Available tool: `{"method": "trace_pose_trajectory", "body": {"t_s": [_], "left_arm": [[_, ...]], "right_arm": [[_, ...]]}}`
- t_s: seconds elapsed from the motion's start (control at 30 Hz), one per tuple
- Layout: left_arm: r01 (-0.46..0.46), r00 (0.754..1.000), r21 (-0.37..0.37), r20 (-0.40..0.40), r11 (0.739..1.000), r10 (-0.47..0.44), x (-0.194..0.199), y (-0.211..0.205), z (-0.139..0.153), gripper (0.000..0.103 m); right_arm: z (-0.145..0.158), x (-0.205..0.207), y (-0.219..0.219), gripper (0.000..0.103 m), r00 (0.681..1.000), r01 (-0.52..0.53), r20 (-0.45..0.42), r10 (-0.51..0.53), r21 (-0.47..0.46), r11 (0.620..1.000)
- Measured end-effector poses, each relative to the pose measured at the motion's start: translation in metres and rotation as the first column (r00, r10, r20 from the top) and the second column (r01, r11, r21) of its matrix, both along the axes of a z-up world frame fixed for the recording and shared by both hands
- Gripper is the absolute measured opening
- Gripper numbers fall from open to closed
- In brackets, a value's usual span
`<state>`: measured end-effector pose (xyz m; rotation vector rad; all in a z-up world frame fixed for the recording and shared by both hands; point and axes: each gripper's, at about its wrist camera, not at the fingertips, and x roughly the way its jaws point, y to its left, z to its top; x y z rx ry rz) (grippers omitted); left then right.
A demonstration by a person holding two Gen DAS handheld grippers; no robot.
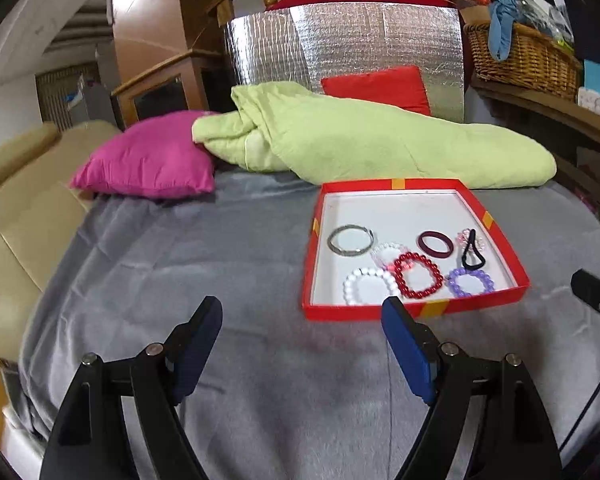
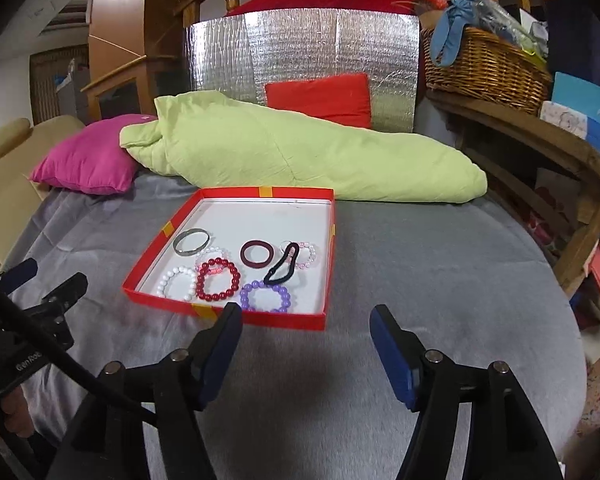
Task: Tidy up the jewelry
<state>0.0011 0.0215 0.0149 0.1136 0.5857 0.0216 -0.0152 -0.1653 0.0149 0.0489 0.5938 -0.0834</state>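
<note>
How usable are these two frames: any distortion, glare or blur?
Left wrist view: strong fisheye bending, dark corners, bracelets in the red tray sharp. Right wrist view: same curvature, glare on the foil panel, slight softness at the edges.

The grey bed (image 2: 420, 264) lies bare along its near edge and right side. The red tray (image 2: 228, 318) stands mid-bed; a green quilt (image 2: 300, 160) and pink pillow (image 2: 84, 164) block the far edge.
</note>
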Motion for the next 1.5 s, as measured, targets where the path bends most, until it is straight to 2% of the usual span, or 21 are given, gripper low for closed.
{"method": "trace_pose_trajectory", "body": {"t_s": [0.1,0.43,0.77,1.5], "left_arm": [[0.021,1.0,-0.031,0.008,0.999,-0.021,-0.001,0.004,0.0,0.082],[-0.022,1.0,0.023,0.009,0.999,0.022,0.007,0.011,-0.01,0.082],[-0.056,0.998,-0.002,-0.009,0.998,0.056,0.013,0.017,-0.012,0.082],[-0.031,0.999,-0.017,-0.04,0.999,0.03,0.017,0.0,-0.017,0.082]], "right_arm": [[-0.006,0.004,0.008,0.07,0.999,-0.02,-0.028,0.02,0.014,1.0],[-0.027,0.022,0.028,0.07,0.993,-0.055,-0.106,0.052,-0.023,0.998],[-0.033,0.031,0.021,0.07,0.993,-0.012,-0.114,0.014,0.013,1.0],[-0.036,0.034,0.016,0.07,0.993,-0.01,-0.116,0.011,0.011,1.0]]}}
